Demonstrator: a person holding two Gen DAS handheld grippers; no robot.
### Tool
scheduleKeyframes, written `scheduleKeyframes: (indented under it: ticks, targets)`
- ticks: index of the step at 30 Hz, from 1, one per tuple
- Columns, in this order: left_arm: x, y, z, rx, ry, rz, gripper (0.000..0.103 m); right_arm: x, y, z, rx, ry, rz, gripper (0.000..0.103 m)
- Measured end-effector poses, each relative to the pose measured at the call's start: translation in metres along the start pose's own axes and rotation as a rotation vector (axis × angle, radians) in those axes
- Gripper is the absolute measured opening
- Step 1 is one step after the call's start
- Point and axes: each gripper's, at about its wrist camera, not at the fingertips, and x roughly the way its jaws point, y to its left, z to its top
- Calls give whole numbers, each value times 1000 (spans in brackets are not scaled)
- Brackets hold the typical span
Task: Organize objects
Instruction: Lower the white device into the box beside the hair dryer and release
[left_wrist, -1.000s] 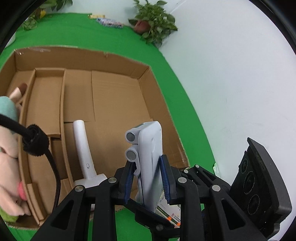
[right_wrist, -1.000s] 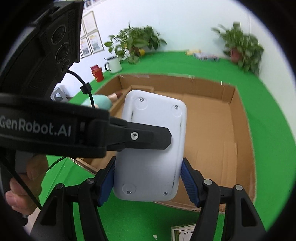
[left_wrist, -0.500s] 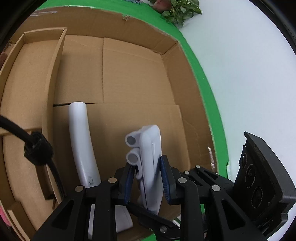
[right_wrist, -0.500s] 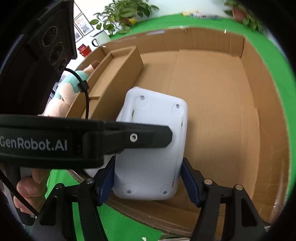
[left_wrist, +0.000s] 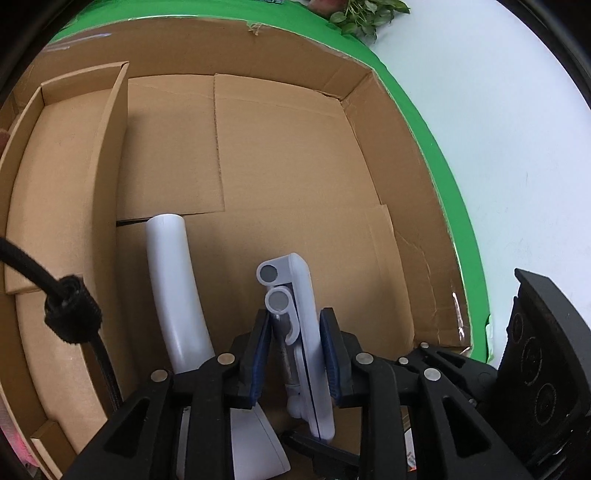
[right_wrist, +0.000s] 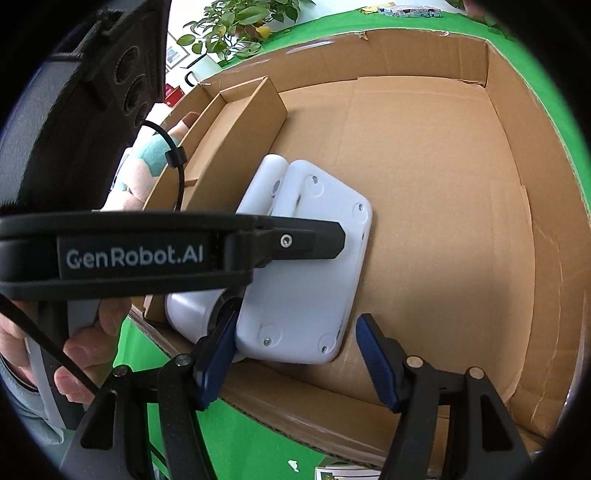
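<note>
My left gripper (left_wrist: 295, 356) is shut on a flat white hinged device (left_wrist: 301, 325), holding it edge-on low over the floor of a big cardboard box (left_wrist: 295, 147). In the right wrist view the device (right_wrist: 314, 280) shows its screwed back, with the left gripper's finger (right_wrist: 288, 242) across it. My right gripper (right_wrist: 295, 365) is open, its blue pads apart from the device's lower corners. A curved white handle piece (left_wrist: 173, 288) lies in the box just left of the device.
A cardboard divider tray (left_wrist: 59, 177) runs along the box's left side. A plush toy (right_wrist: 147, 173) lies beyond it. Green table cover (right_wrist: 236, 439) surrounds the box. A potted plant (right_wrist: 236, 29) stands behind. A printed card (right_wrist: 347, 472) lies at the near edge.
Both grippers carried the device down and forward into the box. The right gripper, shut on it before, has opened and let go; the left still holds it.
</note>
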Motion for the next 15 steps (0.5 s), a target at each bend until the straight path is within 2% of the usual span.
scheduleKeyframes:
  ticks: [8,10,15]
  targets:
    - [-22,2,-9,26,-10,23,30,-11,-8,-4,19,-25,2,65]
    - [-34,2,-12,38,-43,48,35,-17,-10,-6,29,-36,13,65]
    - [-44,3,-11,42,-80,47,36,-17,-15,-2,48,-48,-9,65]
